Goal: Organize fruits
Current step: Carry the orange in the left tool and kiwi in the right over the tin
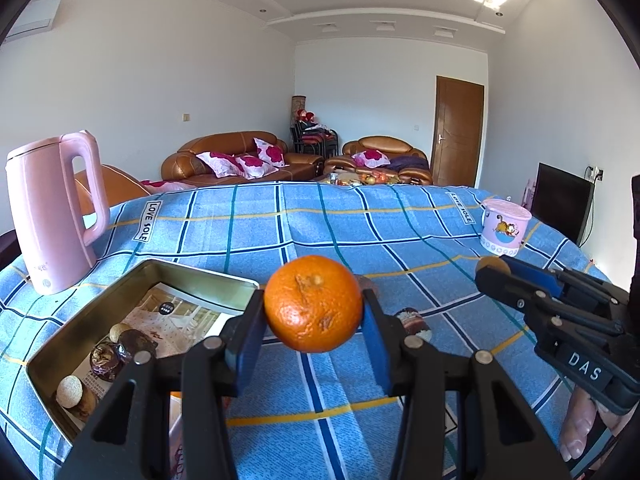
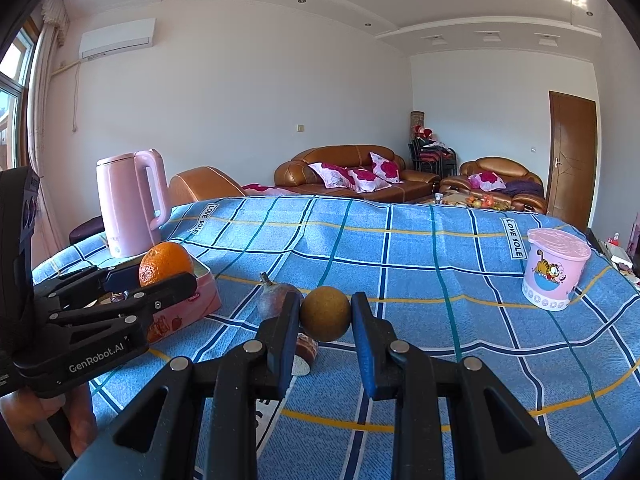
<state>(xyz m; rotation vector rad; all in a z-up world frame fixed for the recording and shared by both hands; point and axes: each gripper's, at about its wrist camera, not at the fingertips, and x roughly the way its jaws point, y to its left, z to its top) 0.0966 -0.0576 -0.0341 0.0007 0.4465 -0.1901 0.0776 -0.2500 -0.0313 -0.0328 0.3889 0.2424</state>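
Orange, round and dimpled, a mandarin-like fruit sits clamped between the blue pads of the left gripper, raised above a table covered in a blue checked cloth. Just below and to the left of it lies an open rectangular metal tin, near the table's left edge, lined with a printed paper sheet and already holding several small items (two pale round ones and a couple of dark wrapped ones; what they are is unclear). The right gripper has its jaws closed narrowly on a small brown-gold round fruit, also lifted off the cloth towards the table's middle. Behind that gripper, on the cloth, rests a dull purple fruit with a stem, and a reddish-brown item lies beside it, partly hidden. A tall pink electric kettle stands at the far left corner; a pink lidded tub with a cartoon cat stands near the right edge.

The sorting seems midway: both held fruits are not yet set down, and the purple fruit is untouched.
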